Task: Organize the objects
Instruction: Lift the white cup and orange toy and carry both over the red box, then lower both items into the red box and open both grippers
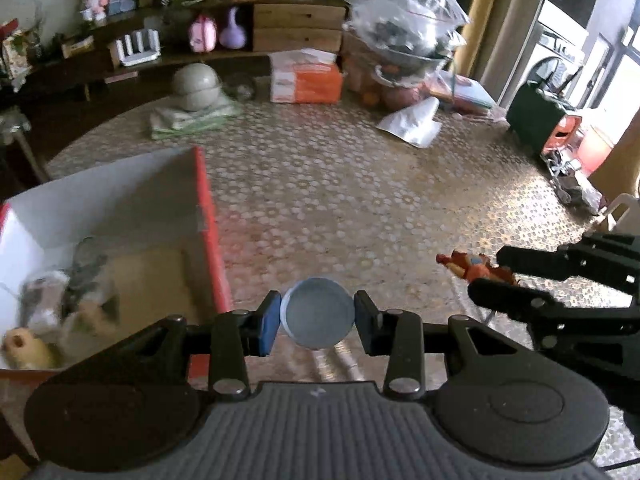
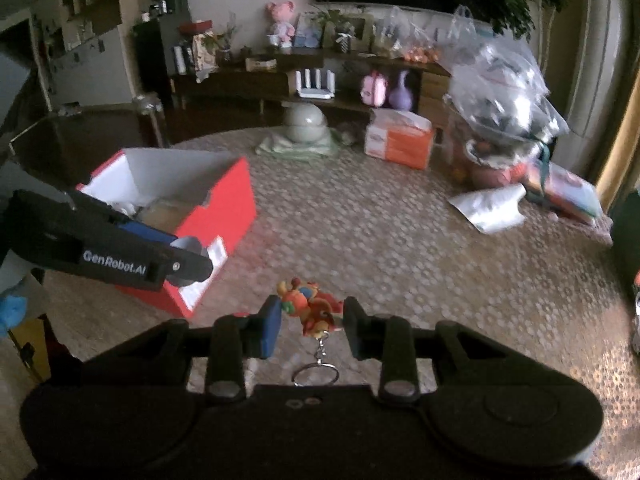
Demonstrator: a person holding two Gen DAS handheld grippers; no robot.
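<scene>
Our left gripper point(image 1: 316, 322) is matte black: blue finger pads point(image 1: 269, 322), silver pivot screws, ribbed grey plate at 6 o'clock. Our right gripper point(image 2: 310, 326) matches; white "GenRobot.AI" lettering point(image 2: 114, 268) marks the left's side.

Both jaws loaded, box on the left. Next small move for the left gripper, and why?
Probably carry the left gripper leftward over the red box rim. Its jaws hold the round tin beside the box, not over its open top.

Right tongs point(image 2: 310, 326) grip keychain figure point(image 2: 310, 308) above table point(image 2: 400, 248).
</scene>
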